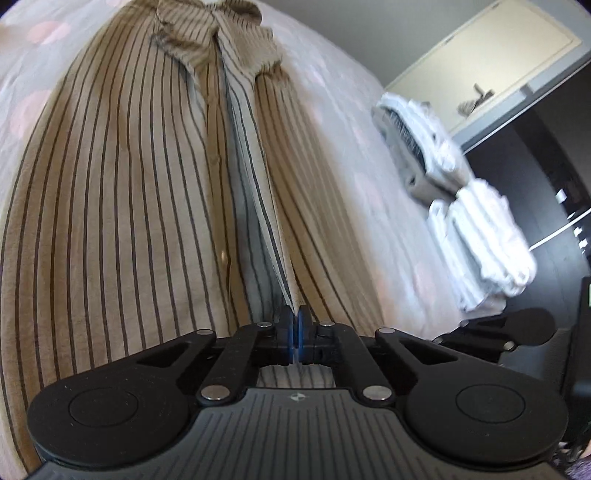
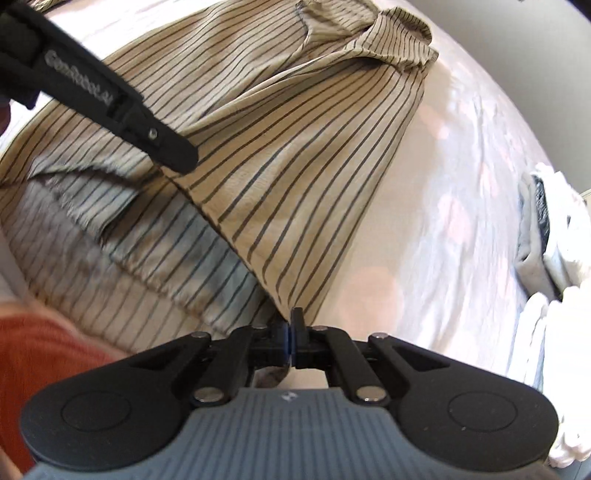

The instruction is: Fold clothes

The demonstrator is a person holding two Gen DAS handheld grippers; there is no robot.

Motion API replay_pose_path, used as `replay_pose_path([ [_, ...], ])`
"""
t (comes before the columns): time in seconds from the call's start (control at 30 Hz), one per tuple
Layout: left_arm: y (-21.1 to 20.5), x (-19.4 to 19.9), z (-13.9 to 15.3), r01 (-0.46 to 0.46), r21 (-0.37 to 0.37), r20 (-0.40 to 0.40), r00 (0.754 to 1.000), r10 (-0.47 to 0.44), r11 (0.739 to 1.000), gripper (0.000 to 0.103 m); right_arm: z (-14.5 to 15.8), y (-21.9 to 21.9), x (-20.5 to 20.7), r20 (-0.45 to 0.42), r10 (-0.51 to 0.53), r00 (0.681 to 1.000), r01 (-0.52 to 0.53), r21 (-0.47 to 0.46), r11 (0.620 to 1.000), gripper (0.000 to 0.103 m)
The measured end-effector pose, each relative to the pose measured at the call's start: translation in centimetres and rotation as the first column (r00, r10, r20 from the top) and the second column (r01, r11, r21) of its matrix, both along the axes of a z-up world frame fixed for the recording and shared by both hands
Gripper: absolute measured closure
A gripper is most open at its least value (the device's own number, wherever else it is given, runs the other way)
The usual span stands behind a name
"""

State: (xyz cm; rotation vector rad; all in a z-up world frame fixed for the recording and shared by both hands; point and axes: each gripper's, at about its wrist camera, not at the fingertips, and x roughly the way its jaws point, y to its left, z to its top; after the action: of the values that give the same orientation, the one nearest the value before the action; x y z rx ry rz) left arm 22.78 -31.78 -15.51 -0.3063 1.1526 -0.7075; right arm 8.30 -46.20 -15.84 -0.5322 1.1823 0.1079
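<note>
We are holding the tan, dark-striped button-front shirt (image 1: 110, 192) at its near hem, and the whole coming move is turning on one fact: the shirt's long axis is running straight away from us, from the hem at our fingertips up to the crumpled collar (image 1: 207, 33) at the far end. The shirt is lying spread on the pale bedsheet with faint pink dots (image 1: 332, 122).

Our left hand-held gripper (image 1: 295, 321) is pinched tight on the edge of the front placket, where the paler inside of the cloth is showing as a lifted ridge. Our right hand-held gripper (image 2: 290, 328) is likewise clamped closed on a hem corner of the right front panel, with the fabric fanning away from its tips. Neither hand is nearer to the collar, in our judgement; both are sitting at the hem end, so a fold would be carrying the hem forward along that axis toward the collar.

In the right wrist view the left tool's black body is crossing the upper left, above the shirt's open front. Off to the right, well apart from the shirt, a stack of folded white and grey garments (image 1: 480, 229) is resting near the bed's edge. Nothing is lying on the shirt between hem and collar. An orange-red cloth (image 2: 40, 354) is showing at the lower left of the right view; we cannot tell what it is.
</note>
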Motion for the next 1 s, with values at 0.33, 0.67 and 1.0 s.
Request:
replay_pose_path([
  [0.33, -0.9, -0.6, -2.7, 0.036, 0.130, -0.071, 0.997, -0.027, 0.991, 0.103, -2.9, 0.8, 0.2, -0.098, 0.040, 0.994, -0.047, -0.072, 0.996, 0.102],
  [0.67, 0.8, -1.7, -0.9, 0.027, 0.115, -0.028, 0.999, -0.024, 0.993, 0.088, -2.0, -0.6, 0.0, -0.125, 0.001, 0.992, -0.003, -0.019, 1.000, 0.094],
  [1.0, 6.8, -1.3, 4.7, -0.101, 0.094, 0.062, 0.994, 0.095, 0.990, 0.059, 3.0, -6.1, -1.7, 0.074, -0.178, 0.981, 0.136, 0.390, 0.911, 0.040],
])
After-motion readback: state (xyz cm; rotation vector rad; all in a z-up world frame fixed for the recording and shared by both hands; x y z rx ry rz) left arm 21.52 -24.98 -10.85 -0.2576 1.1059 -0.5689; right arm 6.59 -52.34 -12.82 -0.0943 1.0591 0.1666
